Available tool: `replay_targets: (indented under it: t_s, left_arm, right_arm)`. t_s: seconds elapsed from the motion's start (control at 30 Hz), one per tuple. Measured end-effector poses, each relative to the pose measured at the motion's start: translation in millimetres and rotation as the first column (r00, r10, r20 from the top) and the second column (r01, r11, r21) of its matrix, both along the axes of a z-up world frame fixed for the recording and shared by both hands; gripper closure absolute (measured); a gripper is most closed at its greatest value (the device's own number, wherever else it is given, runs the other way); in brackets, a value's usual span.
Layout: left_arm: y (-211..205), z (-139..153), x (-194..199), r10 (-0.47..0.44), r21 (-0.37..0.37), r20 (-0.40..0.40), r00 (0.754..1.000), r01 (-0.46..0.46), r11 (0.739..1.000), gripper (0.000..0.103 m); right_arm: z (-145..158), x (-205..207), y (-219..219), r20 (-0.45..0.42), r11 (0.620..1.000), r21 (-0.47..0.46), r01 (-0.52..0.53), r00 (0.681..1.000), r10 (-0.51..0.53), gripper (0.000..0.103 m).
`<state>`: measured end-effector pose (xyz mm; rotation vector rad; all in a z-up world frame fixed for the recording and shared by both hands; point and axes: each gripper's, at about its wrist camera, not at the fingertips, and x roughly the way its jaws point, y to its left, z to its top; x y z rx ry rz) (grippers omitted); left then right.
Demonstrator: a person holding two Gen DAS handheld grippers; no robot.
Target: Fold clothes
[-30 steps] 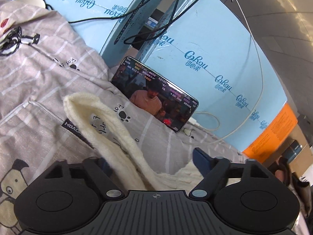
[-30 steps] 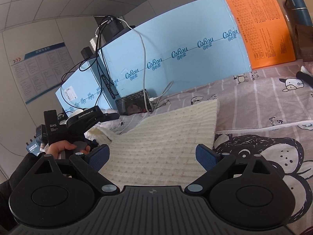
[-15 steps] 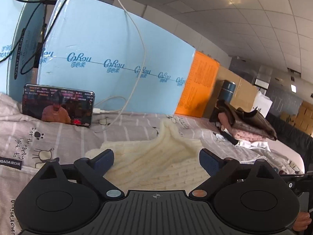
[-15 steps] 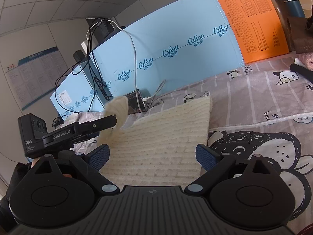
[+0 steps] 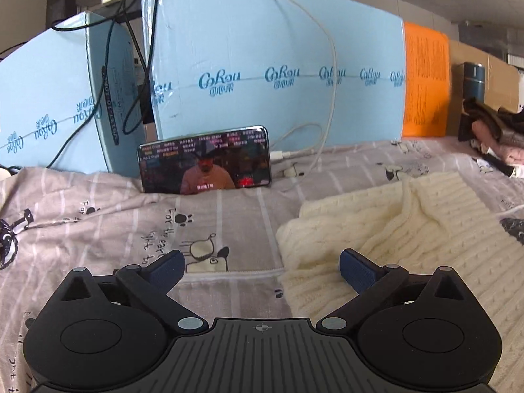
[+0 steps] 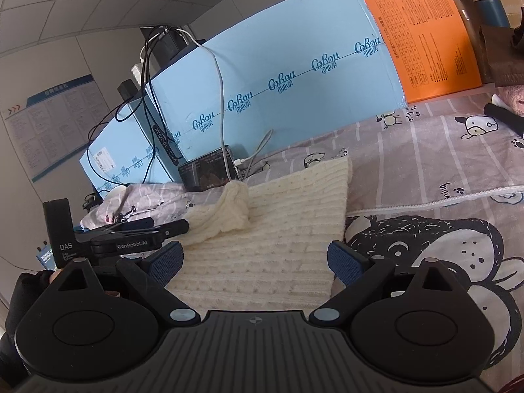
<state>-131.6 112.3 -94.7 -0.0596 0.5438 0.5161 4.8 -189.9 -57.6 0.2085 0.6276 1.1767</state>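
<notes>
— So where was the cream knit sweater?
— Spread on the grey cartoon-print bedsheet, one sleeve laid across its body.
— And the left gripper?
— Fingers spread wide, gripping nothing, poised over the sheet at the sweater's edge; from the right wrist view it sat just beside the folded sleeve.
— The right gripper?
— Also released, its blue pads either side of the knit.
— Anything behind?
— A phone propped against blue foam boards, screen lit
</notes>
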Motion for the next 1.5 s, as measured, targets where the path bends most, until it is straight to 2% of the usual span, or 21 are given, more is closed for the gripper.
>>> replay_targets:
  t_s: [0.1,0.17,0.23,0.33,0.4,0.47,0.57,0.67,0.73,0.77,0.87,0.97,1.03,1.1,1.23,1.4,1.5]
  left_arm:
    - [7.1,0.6,-8.7,0.002,-0.039,0.046,0.999,0.0,0.999,0.001]
    - [9.3,5.8,-23.6,0.017,-0.05,0.13,0.991,-0.011,0.999,0.001]
    - [4.8,18.3,-40.4,0.04,-0.029,0.231,0.972,-0.034,0.999,0.001]
    - [-14.4,37.3,-73.7,0.014,0.034,0.352,0.936,-0.027,0.999,0.001]
    - [-32.8,43.2,-99.6,-0.021,0.068,0.41,0.912,-0.008,0.998,0.001]
    - [-52.2,43.5,-125.5,-0.068,0.101,0.43,0.9,0.027,0.995,0.0]
    - [-79.0,39.3,-158.5,-0.151,0.136,0.407,0.901,0.103,0.985,0.0]
    - [-108.7,30.4,-191.2,-0.25,0.182,0.368,0.895,0.194,0.964,0.0]
    - [-125.6,24.6,-205.3,-0.344,0.257,0.307,0.888,0.27,0.928,0.0]
    - [-136.0,21.7,-211.2,-0.398,0.304,0.249,0.883,0.319,0.898,0.0]
    - [-157.4,16.3,-215.6,-0.504,0.344,0.101,0.858,0.445,0.827,0.0]
    - [-172.5,9.3,-210.4,-0.579,0.349,-0.006,0.815,0.544,0.763,0.0]
    - [-179.7,2.3,-204.4,-0.603,0.342,-0.056,0.796,0.582,0.738,0.0]
    - [-180.7,-6.3,-197.7,-0.613,0.32,-0.089,0.785,0.605,0.729,0.0]
    - [-177.6,-18.7,-188.6,-0.574,0.341,-0.097,0.813,0.569,0.748,0.0]
    - [-159.5,-18.5,-183.3,-0.49,0.371,-0.007,0.872,0.457,0.808,0.0]
    - [-157.7,-18.5,-176.7,-0.441,0.408,-0.006,0.898,0.404,0.818,0.0]
  right_arm:
    - [-0.7,0.8,0.1,0.0,1.0,0.0,-0.001,1.0,0.001,0.008]
    - [-1.0,1.2,0.0,-0.001,1.0,0.003,-0.002,1.0,0.002,0.008]
    - [-1.1,1.1,-0.8,0.002,1.0,0.012,-0.004,1.0,0.004,0.008]
    - [0.7,-1.5,-4.9,0.019,0.998,0.054,-0.013,1.0,0.012,0.008]
    - [2.6,-5.0,-8.4,0.039,0.996,0.087,-0.026,0.999,0.023,0.008]
    - [4.5,-9.0,-11.7,0.063,0.992,0.12,-0.041,0.997,0.034,0.007]
    - [7.9,-19.9,-17.0,0.119,0.98,0.177,-0.097,0.99,0.076,0.006]
    - [12.5,-33.2,-25.8,0.163,0.944,0.255,-0.209,0.972,0.171,0.004]
    - [16.8,-43.7,-34.0,0.193,0.921,0.285,-0.266,0.957,0.217,0.003]
    - [19.4,-50.5,-39.6,0.211,0.917,0.285,-0.28,0.951,0.224,0.002]
    - [24.9,-74.9,-56.4,0.302,0.926,0.231,-0.3,0.926,0.224,0.0]
    - [26.5,-98.0,-68.5,0.412,0.944,0.118,-0.309,0.88,0.236,0.0]
    - [23.6,-111.6,-76.0,0.461,0.949,0.036,-0.313,0.848,0.263,0.0]
    - [19.6,-119.4,-80.8,0.483,0.947,-0.029,-0.319,0.825,0.292,0.0]
    - [6.5,-127.8,-83.3,0.49,0.932,-0.149,-0.33,0.794,0.36,0.0]
    - [-12.4,-131.7,-79.4,0.466,0.903,-0.237,-0.358,0.774,0.429,0.0]
    - [-22.8,-132.0,-70.9,0.468,0.895,-0.293,-0.336,0.766,0.441,0.0]
